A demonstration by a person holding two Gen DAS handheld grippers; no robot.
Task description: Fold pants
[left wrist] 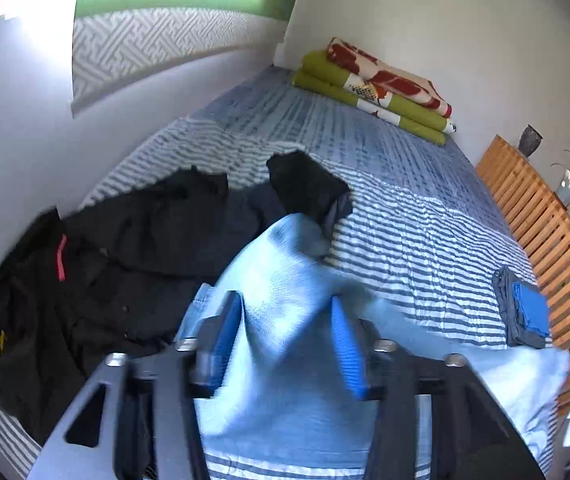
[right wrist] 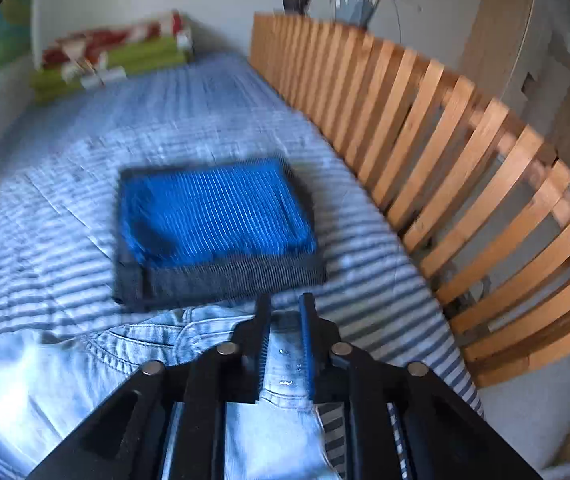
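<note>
Jeans: one pair | left tongs – agape, denim between | right tongs – narrow gap, grip unclear.

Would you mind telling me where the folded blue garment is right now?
The folded blue garment lies on a folded grey piece on the striped bedspread, beside the wooden slatted rail, just beyond the light jeans.

The pants are pale, faded denim with raised stitched seams. The bed cover is matt, crinkled striped cloth. The dark garments are matt black fabric. Gripper pads are ribbed blue material on matt black plastic bodies with bright metal pins. The slatted frame is smooth, lightly glossy wood.
</note>
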